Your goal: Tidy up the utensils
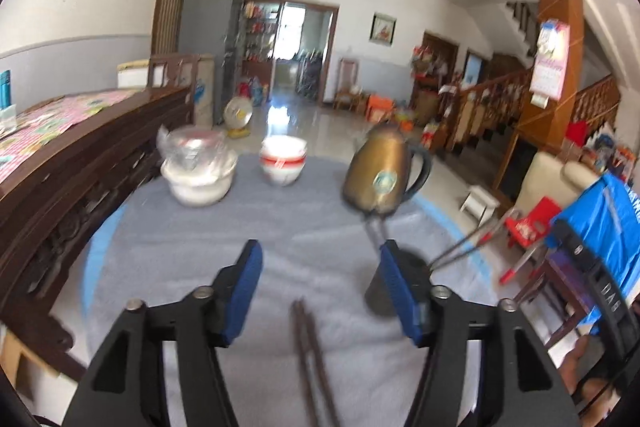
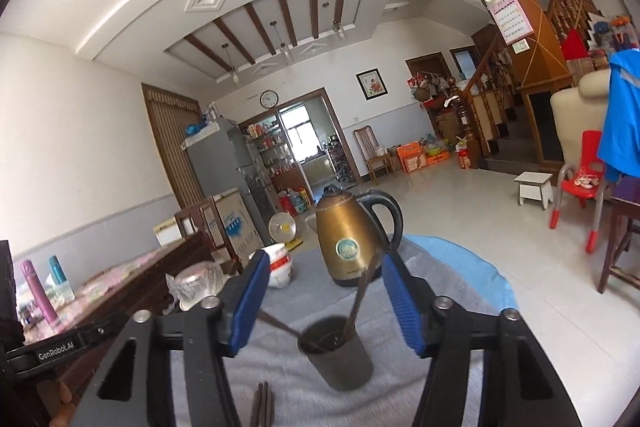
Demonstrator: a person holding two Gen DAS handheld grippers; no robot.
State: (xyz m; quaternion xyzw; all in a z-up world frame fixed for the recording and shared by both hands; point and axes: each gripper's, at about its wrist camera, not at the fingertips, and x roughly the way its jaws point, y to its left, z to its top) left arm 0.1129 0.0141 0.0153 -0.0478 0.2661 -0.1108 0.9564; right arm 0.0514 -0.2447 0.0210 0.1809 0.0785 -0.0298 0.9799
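Our dark cup [image 2: 335, 355] holds two utensils [image 2: 360, 297]; two brown chopsticks [image 1: 310, 359] lie near the table's [image 1: 200, 239] front edge. Both grippers, left gripper [image 1: 320, 291] and right gripper [image 2: 322, 299], gape empty.

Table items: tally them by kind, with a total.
Kettle: 1
Utensil cup: 1
Red-and-white bowl stack: 1
Plastic-wrapped bowl stack: 1
Chopstick pair lying on the cloth: 1
Total: 5
Utensils inside the cup are too blurred to count.
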